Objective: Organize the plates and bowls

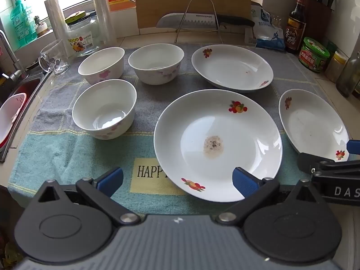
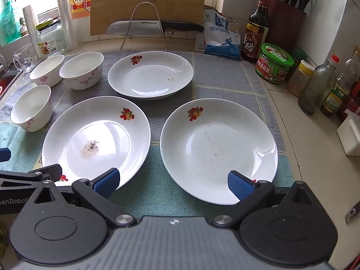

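Note:
Three white bowls with pink flowers and three white plates with fruit prints lie apart on a grey and teal mat (image 1: 56, 148). The near bowl (image 1: 104, 109) sits left, two more bowls (image 1: 101, 65) (image 1: 156, 64) behind it. A stained plate (image 1: 218, 144) lies in the middle, a second plate (image 1: 231, 67) behind it, a third plate (image 2: 218, 148) at the right. My left gripper (image 1: 177, 181) hovers open over the stained plate's near rim. My right gripper (image 2: 173, 183) is open above the third plate's near edge, its right pad over the rim. Neither holds anything.
A wire rack (image 1: 198, 18) with a knife (image 1: 202, 20) and a cutting board stand at the back. Sauce bottles (image 2: 255, 29), a green jar (image 2: 274, 64) and a knife block line the right side. A glass mug (image 1: 54, 57), a jar and a sink (image 1: 13, 103) are on the left.

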`<state>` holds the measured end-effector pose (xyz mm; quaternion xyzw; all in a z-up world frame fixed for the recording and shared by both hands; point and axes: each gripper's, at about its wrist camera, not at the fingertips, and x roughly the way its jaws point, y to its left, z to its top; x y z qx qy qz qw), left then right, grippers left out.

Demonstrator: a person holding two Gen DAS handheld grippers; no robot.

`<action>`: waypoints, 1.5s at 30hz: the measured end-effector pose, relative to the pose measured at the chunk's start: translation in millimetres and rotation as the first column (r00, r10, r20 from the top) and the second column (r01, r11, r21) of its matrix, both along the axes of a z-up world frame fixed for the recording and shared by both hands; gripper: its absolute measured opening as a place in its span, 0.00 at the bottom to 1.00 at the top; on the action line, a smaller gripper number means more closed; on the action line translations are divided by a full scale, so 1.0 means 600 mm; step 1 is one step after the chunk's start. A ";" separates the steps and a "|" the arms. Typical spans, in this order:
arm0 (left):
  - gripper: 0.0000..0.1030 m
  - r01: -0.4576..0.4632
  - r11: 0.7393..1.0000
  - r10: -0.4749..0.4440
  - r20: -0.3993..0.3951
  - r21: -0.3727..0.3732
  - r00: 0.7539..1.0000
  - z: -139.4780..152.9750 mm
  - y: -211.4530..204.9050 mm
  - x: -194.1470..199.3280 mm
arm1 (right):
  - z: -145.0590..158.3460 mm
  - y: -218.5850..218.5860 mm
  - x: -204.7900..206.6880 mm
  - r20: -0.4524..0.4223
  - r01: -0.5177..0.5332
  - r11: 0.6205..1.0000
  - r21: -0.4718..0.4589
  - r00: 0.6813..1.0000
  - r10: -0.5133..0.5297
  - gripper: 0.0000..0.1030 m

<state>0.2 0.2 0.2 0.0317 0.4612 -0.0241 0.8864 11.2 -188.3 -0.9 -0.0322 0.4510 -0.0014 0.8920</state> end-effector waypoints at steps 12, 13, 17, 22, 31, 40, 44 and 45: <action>0.99 0.003 1.000 -0.003 0.004 0.013 1.000 0.005 0.005 0.001 | 0.003 0.014 0.000 0.005 -0.003 1.000 -0.013 1.000 0.003 1.00; 0.99 0.002 1.000 -0.002 0.006 0.012 1.000 0.003 0.005 0.000 | 0.003 0.016 0.000 0.005 -0.002 1.000 -0.014 1.000 0.003 1.00; 0.99 0.001 1.000 -0.002 0.007 0.010 1.000 0.006 0.007 0.001 | 0.004 0.010 0.000 0.005 -0.007 1.000 -0.012 1.000 0.007 1.00; 0.99 0.002 1.000 -0.002 0.010 0.011 1.000 0.006 0.006 0.001 | 0.004 0.010 0.000 0.006 -0.007 1.000 -0.013 1.000 0.008 1.00; 0.99 0.001 1.000 -0.002 0.011 0.013 1.000 0.006 0.006 0.000 | 0.008 0.011 0.000 0.009 -0.011 1.000 -0.013 1.000 0.011 1.00; 0.99 0.002 1.000 -0.002 0.007 0.012 1.000 0.007 0.007 -0.001 | 0.008 0.011 0.001 0.009 -0.010 1.000 -0.015 1.000 0.010 1.00; 0.99 0.002 1.000 -0.002 0.007 0.012 1.000 0.007 0.007 -0.001 | 0.008 0.011 0.000 0.009 -0.010 1.000 -0.014 1.000 0.010 1.00; 0.99 0.002 1.000 -0.002 0.007 0.012 1.000 0.007 0.007 0.000 | 0.007 0.011 0.000 0.009 -0.010 1.000 -0.014 1.000 0.010 1.00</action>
